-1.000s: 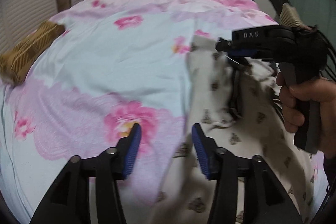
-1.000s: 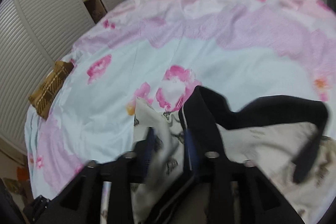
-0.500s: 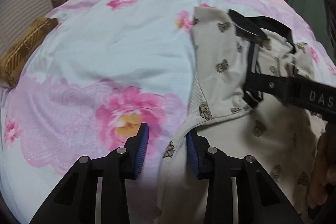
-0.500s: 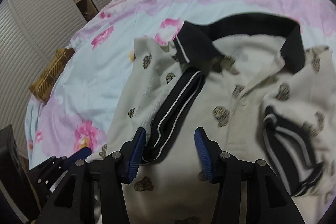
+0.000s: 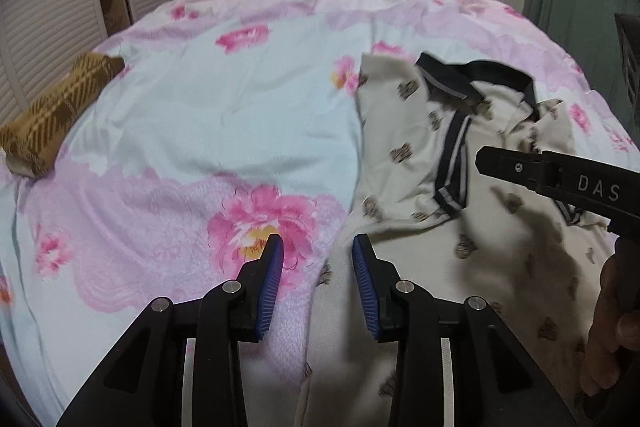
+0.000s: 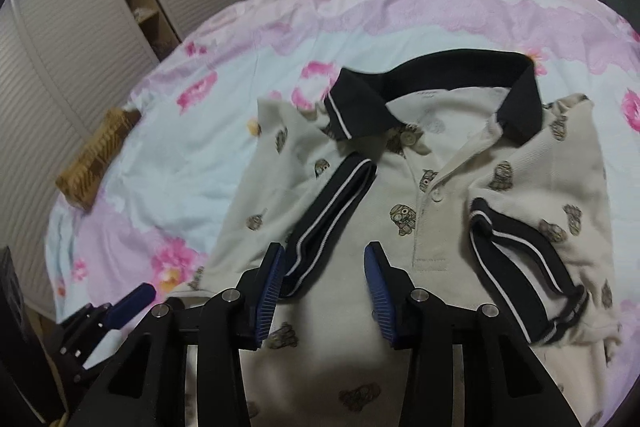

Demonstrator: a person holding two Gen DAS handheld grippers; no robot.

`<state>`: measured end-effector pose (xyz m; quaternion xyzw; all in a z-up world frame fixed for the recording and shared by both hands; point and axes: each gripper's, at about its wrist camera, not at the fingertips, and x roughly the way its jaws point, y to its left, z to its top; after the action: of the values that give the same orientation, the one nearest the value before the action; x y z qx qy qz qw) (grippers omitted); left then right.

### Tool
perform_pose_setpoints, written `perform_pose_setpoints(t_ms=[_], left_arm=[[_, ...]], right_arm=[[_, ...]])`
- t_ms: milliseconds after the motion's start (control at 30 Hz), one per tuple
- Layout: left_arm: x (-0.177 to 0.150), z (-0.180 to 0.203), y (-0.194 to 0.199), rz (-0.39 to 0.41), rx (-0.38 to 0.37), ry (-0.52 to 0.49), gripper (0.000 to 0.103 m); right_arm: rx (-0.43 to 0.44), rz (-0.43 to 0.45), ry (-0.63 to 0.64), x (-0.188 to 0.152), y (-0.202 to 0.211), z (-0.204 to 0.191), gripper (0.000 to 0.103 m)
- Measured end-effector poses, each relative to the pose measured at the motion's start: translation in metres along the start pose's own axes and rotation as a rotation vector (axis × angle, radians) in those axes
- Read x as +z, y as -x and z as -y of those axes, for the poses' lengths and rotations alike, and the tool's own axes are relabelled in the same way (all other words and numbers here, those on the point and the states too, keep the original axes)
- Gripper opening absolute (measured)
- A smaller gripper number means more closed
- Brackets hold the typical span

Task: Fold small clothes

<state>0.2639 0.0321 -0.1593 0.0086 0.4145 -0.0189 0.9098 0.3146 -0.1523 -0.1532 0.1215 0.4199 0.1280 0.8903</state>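
the cream polo shirt with black collar [image 6: 400,219] now lies flat on the pink floral bedspread [image 5: 200,115], both sleeves folded inward; the right gripper [image 6: 325,287] has let go, the left gripper [image 5: 318,281] also gapes empty, ready for the next fold

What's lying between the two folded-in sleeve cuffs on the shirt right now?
Between the left sleeve cuff and the right sleeve cuff lies only the shirt's chest, with its button placket. The right wrist view shows this.
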Motion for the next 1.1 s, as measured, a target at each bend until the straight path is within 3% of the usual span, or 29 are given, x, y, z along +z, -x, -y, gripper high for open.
perform_pose_setpoints(t_ms=[67,200,467,633,733,833,1100], left_arm=[[-0.001,0.002,0.012,0.012,-0.005,-0.01,0.037],[-0.011,0.003,0.039,0.034,-0.021,-0.022,0.056],[-0.079,-0.003,0.099,0.023,-0.041,-0.031,0.056],[-0.121,-0.008,0.126,0.041,-0.025,-0.019,0.056],[-0.142,-0.012,0.139,0.038,-0.022,0.001,0.056],[-0.158,-0.014,0.15,0.039,-0.021,0.007,0.056],[-0.172,-0.024,0.15,0.021,-0.029,0.076,0.056]], right_arm=[[0.011,0.025,-0.019,-0.007,0.017,0.0,0.043],[-0.019,0.085,-0.029,-0.037,0.062,-0.002,0.043],[-0.168,0.202,-0.062,-0.122,0.162,-0.001,0.044],[-0.348,0.272,-0.147,-0.181,0.214,0.017,0.058],[-0.397,0.239,-0.246,-0.215,0.228,0.035,0.059],[-0.388,0.194,-0.31,-0.235,0.231,0.05,0.059],[-0.378,0.216,-0.353,-0.25,0.241,0.062,0.059]])
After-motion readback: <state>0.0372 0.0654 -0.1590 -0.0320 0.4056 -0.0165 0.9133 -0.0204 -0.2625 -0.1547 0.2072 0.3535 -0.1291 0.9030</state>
